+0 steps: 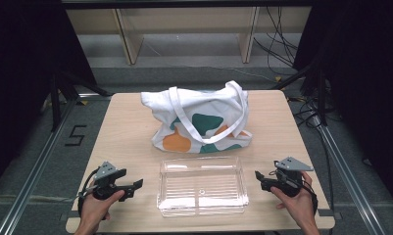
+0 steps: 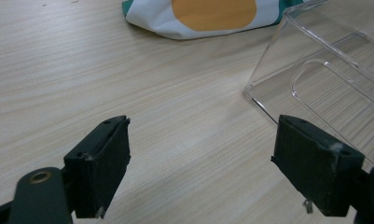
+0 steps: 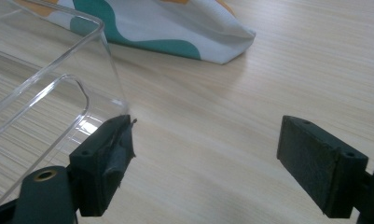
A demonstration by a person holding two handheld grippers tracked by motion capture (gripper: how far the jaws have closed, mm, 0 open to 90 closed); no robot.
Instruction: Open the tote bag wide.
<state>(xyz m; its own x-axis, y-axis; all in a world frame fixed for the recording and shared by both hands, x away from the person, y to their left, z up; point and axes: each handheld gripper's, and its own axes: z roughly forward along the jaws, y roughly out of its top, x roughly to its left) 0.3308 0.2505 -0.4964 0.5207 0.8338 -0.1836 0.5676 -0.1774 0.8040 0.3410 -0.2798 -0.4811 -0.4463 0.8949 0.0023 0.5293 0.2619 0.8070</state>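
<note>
A white tote bag point(image 1: 199, 120) with orange and green blotches lies on the far half of the wooden table point(image 1: 125, 127), its two straps draped over it. In front of it stands an empty clear plastic bin point(image 1: 202, 186). My left gripper point(image 1: 135, 185) rests low at the bin's left, open, nothing between its jaws; the bin's corner point(image 2: 268, 100) and the bag's orange patch point(image 2: 212, 11) lie ahead of it. My right gripper point(image 1: 259, 177) is at the bin's right, open and empty, its left pad close beside the bin's wall point(image 3: 72, 60), with the bag's green corner point(image 3: 175, 32) beyond.
Bare tabletop point(image 2: 82, 70) spreads to the left and right of the bag and bin. Beyond the table's far edge are a wooden shelf frame point(image 1: 130, 34), loose cables point(image 1: 277, 44) on the floor and dark stands at both sides.
</note>
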